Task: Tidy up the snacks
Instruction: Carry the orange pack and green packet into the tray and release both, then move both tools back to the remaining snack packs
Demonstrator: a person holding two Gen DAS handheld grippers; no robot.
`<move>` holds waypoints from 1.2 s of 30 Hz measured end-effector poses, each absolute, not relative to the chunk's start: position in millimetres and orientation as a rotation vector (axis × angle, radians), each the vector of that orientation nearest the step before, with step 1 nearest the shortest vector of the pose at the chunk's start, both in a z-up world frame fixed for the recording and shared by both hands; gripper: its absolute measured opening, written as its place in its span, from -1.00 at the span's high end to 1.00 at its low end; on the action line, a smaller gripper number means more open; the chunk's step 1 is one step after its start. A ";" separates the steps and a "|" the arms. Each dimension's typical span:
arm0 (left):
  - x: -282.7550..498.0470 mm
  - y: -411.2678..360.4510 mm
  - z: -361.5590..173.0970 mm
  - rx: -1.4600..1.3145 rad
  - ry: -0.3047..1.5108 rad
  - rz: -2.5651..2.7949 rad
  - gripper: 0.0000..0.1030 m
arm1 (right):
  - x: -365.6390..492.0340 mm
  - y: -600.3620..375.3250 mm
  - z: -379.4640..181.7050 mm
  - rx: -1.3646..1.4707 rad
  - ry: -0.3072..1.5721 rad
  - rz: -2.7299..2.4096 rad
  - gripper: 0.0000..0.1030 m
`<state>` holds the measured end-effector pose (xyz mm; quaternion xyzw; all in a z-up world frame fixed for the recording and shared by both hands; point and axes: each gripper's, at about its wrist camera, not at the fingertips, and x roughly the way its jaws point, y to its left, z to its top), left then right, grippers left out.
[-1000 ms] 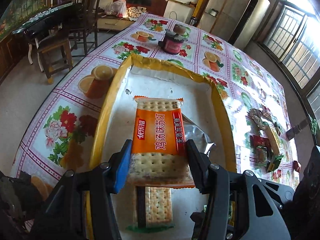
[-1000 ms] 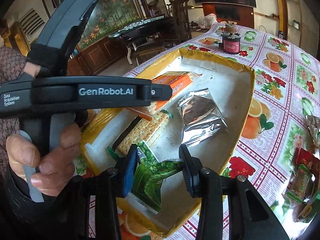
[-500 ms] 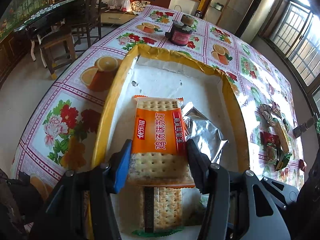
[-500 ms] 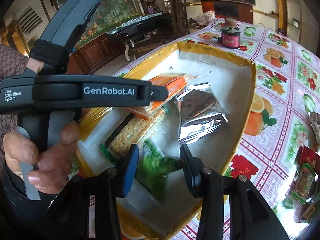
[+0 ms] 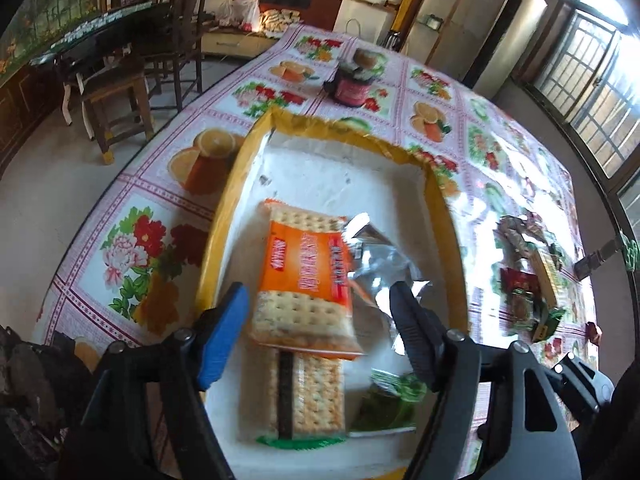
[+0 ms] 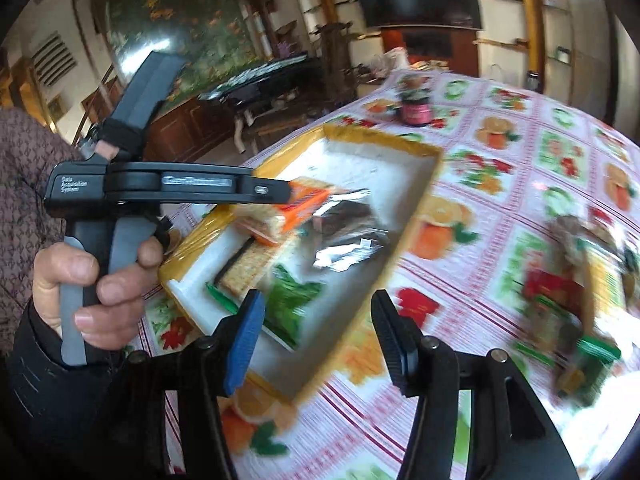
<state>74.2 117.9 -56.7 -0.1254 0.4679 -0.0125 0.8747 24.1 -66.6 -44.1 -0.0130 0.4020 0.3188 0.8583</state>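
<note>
Both grippers wide open, nothing held: left gripper (image 5: 320,320) over orange crackers (image 5: 306,276), right gripper (image 6: 318,338) over tray (image 6: 416,204) near edge. Crackers, foil pack (image 5: 384,268), green pack (image 6: 290,304) inside tray. Loose snacks (image 6: 568,308) on table, right.

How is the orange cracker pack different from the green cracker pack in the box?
The orange cracker pack has a wide orange band; the green cracker pack shows a dark stripe and a green end. The orange cracker pack lies on top, tilted, covering the green cracker pack's far end, and the green cracker pack lies flat on the box floor. Both picture square crackers.
</note>
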 end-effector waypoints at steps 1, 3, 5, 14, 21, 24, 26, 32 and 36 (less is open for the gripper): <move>71.8 111.9 -52.9 -0.254 0.968 -0.034 -0.47 | 22.1 -77.4 -42.3 -0.014 0.838 0.647 -0.09; 69.8 102.1 -49.2 -0.236 0.961 -0.048 -0.48 | 19.6 -99.5 -40.1 0.018 0.831 0.603 -0.09; 67.5 86.5 -47.1 -0.213 0.959 -0.073 -0.48 | 17.4 -117.5 -39.7 0.046 0.828 0.565 -0.09; 61.0 26.4 -39.5 -0.169 0.974 -0.189 -0.53 | -0.2 -195.1 -44.3 0.135 0.828 0.412 -0.11; 62.8 -23.9 -38.7 -0.126 0.996 -0.263 -0.56 | -13.0 -245.2 -51.6 0.197 0.825 0.313 -0.11; 63.0 -43.6 -37.3 -0.103 0.996 -0.288 -0.56 | -17.0 -260.3 -53.9 0.219 0.823 0.283 -0.11; 65.4 -56.7 -37.2 -0.090 0.998 -0.306 -0.56 | -18.9 -270.1 -55.3 0.235 0.820 0.266 -0.11; 80.2 -93.0 -38.4 -0.121 1.041 -0.384 -0.56 | -23.0 -290.2 -58.9 0.256 0.819 0.239 -0.11; 92.3 -119.9 -38.7 -0.101 1.056 -0.394 -0.56 | -20.2 -306.3 -61.8 0.311 0.819 0.230 -0.11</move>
